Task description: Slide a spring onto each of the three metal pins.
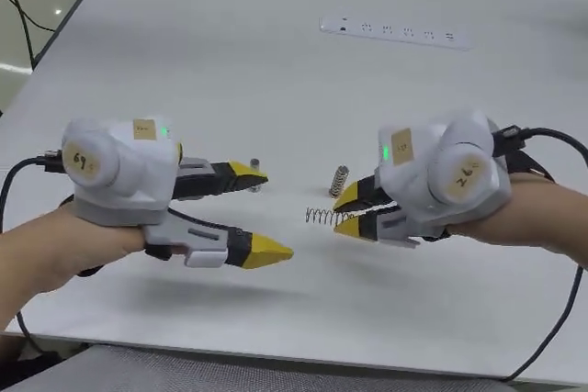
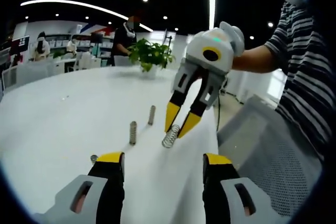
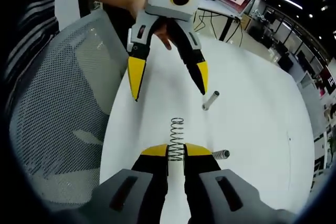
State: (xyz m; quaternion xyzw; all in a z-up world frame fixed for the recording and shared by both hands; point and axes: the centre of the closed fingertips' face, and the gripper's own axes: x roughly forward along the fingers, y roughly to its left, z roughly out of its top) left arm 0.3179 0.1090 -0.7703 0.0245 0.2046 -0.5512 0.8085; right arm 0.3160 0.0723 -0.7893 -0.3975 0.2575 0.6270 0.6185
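Closest is the left gripper (image 1: 276,213), its jaws wide apart with nothing between them. Under both hands lies the white table (image 1: 276,71). Opposite, the right gripper (image 1: 338,215) has narrow jaws that pinch one end of a loose spring (image 1: 320,217), which points toward the left gripper. At the far side lies a power strip (image 1: 395,32). One pin with a spring (image 1: 340,181) stands upright near the right gripper's tips, and the left gripper view shows a second sprung pin (image 2: 151,115) beside it. A bare pin (image 1: 255,167) stands just beside the left gripper's upper tip.
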